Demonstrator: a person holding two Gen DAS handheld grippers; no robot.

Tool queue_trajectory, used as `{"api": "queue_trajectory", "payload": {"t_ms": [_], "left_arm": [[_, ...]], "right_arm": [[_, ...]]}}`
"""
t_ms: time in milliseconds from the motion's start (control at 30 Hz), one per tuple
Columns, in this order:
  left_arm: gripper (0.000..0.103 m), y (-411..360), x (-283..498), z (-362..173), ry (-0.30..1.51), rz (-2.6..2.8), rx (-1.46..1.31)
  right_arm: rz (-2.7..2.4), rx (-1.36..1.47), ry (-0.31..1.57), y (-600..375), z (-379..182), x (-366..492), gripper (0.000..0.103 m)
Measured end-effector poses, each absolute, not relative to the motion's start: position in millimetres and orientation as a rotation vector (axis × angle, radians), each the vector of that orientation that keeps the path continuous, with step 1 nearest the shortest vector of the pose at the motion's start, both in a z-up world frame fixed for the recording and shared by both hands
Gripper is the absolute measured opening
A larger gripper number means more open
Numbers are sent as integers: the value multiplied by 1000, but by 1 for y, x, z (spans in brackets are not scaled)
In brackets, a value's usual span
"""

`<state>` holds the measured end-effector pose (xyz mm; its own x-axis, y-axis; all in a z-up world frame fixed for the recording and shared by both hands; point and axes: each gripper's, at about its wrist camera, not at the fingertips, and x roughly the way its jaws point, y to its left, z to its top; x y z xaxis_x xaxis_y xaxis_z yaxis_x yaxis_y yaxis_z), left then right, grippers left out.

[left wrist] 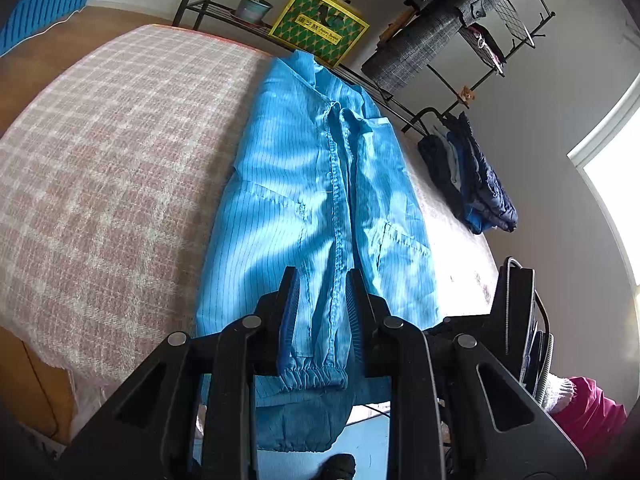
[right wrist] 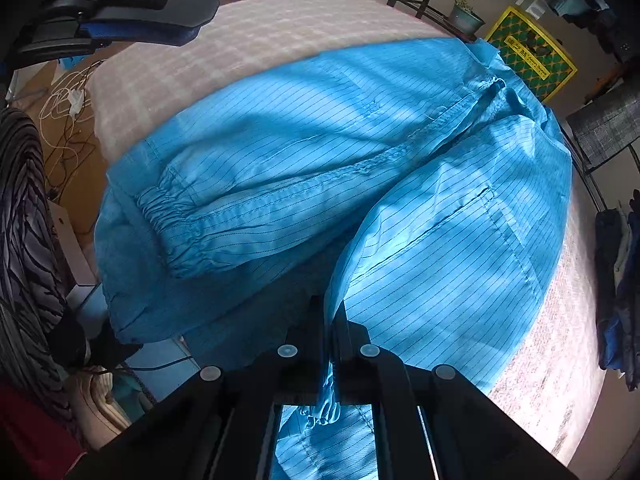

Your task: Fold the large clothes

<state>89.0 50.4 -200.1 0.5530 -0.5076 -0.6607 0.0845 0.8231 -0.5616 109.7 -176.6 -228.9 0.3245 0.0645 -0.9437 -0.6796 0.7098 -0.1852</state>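
Pink checked bedspread point(left wrist: 100, 160) under the pinstriped blue coat point(left wrist: 304, 184), my right gripper point(right wrist: 329, 316) clamped shut on its sleeve, left gripper point(left wrist: 322, 280) parted and empty, so next I'd lay that sleeve across.

Right gripper point(right wrist: 329, 312) pinches the blue garment point(right wrist: 360, 152), apparently its sleeve, over the checked bed point(right wrist: 280, 28)

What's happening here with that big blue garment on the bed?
A person is folding a large blue striped coat on a bed with a checked blanket, using a two-finger gripper in each hand. One sleeve already lies folded along the coat's front, its elastic cuff near the hem. The right gripper is shut on a pinch of the coat's fabric at the near edge. The left gripper hangs over the coat with its jaws apart, gripping nothing.
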Motion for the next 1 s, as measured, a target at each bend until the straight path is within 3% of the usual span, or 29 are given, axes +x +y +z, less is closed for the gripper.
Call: {"api": "queue_trajectory", "payload": {"t_ms": [433, 500, 533, 567, 767, 1000], "left_arm": [[24, 48, 93, -215, 981, -365, -456], [36, 55, 95, -217, 990, -352, -448], [43, 62, 95, -219, 991, -339, -452], [44, 69, 96, -220, 990, -322, -460], [44, 105, 114, -249, 1072, -256, -533], [44, 96, 120, -285, 1191, -328, -589]], "right_arm": [[474, -581, 1139, -209, -219, 109, 1], [508, -535, 1125, -213, -216, 107, 12], [538, -477, 1115, -219, -210, 104, 27], [564, -402, 1100, -227, -202, 102, 35], [475, 25, 1028, -310, -175, 101, 44], [367, 302, 1155, -368, -227, 121, 49]]}}
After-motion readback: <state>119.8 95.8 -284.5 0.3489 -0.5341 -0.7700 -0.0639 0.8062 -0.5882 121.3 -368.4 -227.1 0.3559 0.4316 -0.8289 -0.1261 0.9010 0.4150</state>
